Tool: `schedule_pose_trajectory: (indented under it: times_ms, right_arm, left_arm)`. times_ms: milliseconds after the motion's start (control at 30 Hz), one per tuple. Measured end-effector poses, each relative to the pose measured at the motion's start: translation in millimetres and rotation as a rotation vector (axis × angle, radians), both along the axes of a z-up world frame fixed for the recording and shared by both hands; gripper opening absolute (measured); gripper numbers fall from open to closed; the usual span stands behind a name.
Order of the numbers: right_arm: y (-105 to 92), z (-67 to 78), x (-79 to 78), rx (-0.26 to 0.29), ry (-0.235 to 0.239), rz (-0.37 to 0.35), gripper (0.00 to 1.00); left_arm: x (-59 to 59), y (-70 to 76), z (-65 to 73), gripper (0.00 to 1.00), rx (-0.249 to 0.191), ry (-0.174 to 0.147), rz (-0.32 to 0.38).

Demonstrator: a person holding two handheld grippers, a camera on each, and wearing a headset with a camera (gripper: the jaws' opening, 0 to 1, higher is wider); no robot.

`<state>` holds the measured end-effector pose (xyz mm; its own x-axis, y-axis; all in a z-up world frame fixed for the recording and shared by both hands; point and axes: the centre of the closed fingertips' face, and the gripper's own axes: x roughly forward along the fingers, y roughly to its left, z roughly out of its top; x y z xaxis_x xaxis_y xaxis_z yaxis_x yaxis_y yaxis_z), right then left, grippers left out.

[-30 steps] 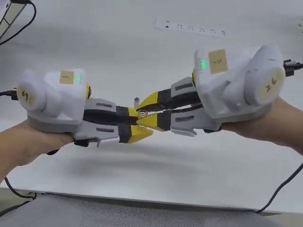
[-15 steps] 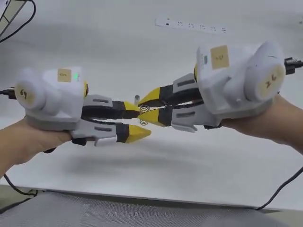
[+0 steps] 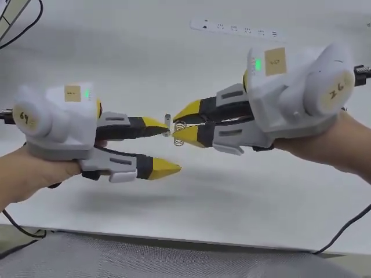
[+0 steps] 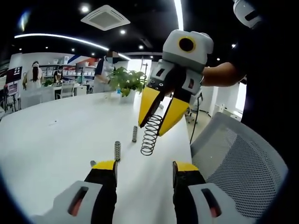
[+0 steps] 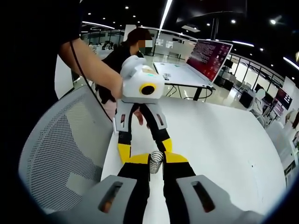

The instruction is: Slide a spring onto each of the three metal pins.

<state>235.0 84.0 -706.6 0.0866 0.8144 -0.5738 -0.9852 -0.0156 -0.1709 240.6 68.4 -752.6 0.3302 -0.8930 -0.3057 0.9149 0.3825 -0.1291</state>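
My right gripper (image 3: pixel 177 127) is shut on a small metal spring (image 3: pixel 180 125), which it holds in the air over the white table (image 3: pixel 145 58). The spring (image 4: pixel 150 135) hangs coil-down from its yellow tips in the left gripper view, and stands between its jaws (image 5: pixel 156 161) in the right gripper view. My left gripper (image 3: pixel 165 146) faces it, open, with nothing between its jaws. On the table beyond stand two pins with springs on them (image 4: pixel 117 150) (image 4: pixel 134 134), and a short bare pin (image 4: pixel 93 163) sits nearer. One pin (image 3: pixel 167 120) shows behind the jaw tips.
A white power strip (image 3: pixel 232 32) lies at the table's far side, and black cables (image 3: pixel 23 29) run at the far left. A grey mesh chair (image 4: pixel 233 154) stands at the near table edge. A potted plant (image 4: pixel 127 80) sits at the far end.
My left gripper has opened and let go of the spring, drawing back a little to the left. The right gripper keeps the spring and has risen slightly.
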Motion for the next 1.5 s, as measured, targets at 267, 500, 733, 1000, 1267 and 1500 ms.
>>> schedule_pose_trajectory:
  times_ms: [267,500,733,1000,1267,1500]
  right_arm:
    - [-4.6,-1.0,5.8,0.009,0.000,-0.026,0.07]
    - [-7.9,0.5,12.1,0.022,0.007,-0.057,0.07]
    - [-10.5,0.2,19.6,0.043,0.027,-0.099,0.07]
    - [-13.0,-1.6,25.4,0.038,0.017,-0.117,0.07]
    - [-7.3,1.4,36.9,0.075,0.040,-0.160,0.07]
    - [-2.0,-0.1,50.8,0.079,0.054,-0.193,0.07]
  left_arm:
    - [3.3,22.7,-10.4,0.60,0.033,0.000,0.067]
    - [8.7,38.1,-12.3,0.75,0.044,-0.008,0.127]
    - [15.7,46.8,-9.8,0.93,0.038,-0.017,0.183]
    - [10.9,55.1,-17.7,0.98,0.060,-0.002,0.185]
    - [13.3,59.5,-16.2,0.98,0.041,0.009,0.215]
    - [14.8,63.6,-16.4,0.98,0.029,0.014,0.236]
